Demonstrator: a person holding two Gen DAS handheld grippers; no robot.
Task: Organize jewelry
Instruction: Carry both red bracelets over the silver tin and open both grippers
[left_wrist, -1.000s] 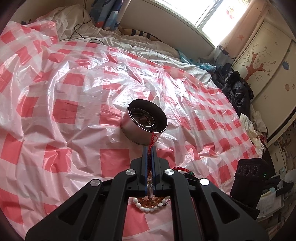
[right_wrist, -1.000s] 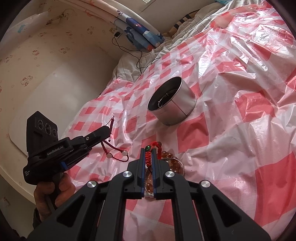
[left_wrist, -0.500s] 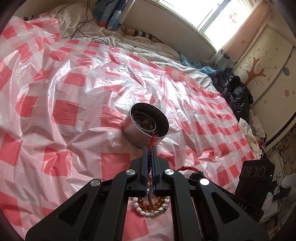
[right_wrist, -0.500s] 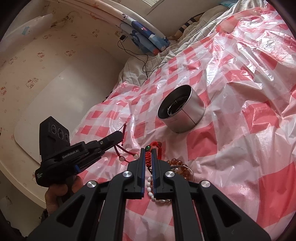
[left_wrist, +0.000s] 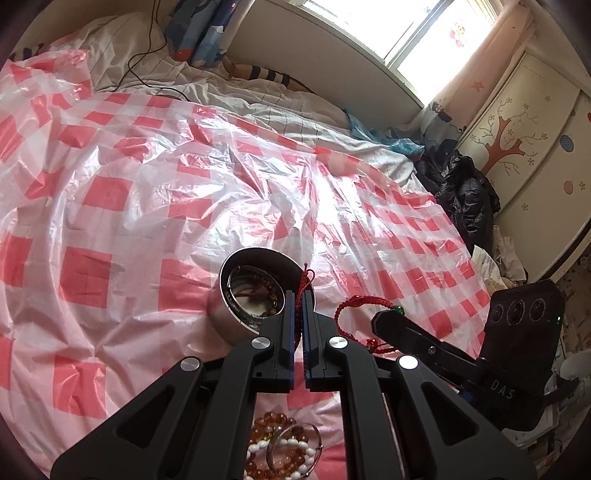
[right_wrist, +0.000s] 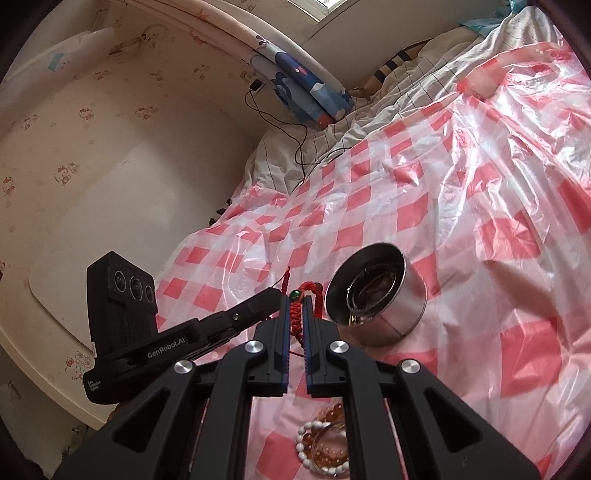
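So both my tongs are up over the bed right now, each pinching its own red string bracelet. My left gripper has its jaws squeezed together on a red cord bracelet, and the knotted end pokes out above the tips, right over the rim of the steel tin. From the other side my left gripper sits just beside the right one, tips nearly touching. My right gripper is clamped on a red braided bracelet with a green bead; the cord runs down between the fingers and loops out toward the tin. In the left view that same bracelet arcs up off the right gripper.

The tin stands on the pink checked plastic sheet, and I can see some cord and beads inside it already, but can't make out which pieces. Down near me on the sheet there's a little heap still waiting: a white bead bracelet, an amber bead bracelet and a thin silver bangle, all overlapping. Black cable trails over the white bedsheet at the far end
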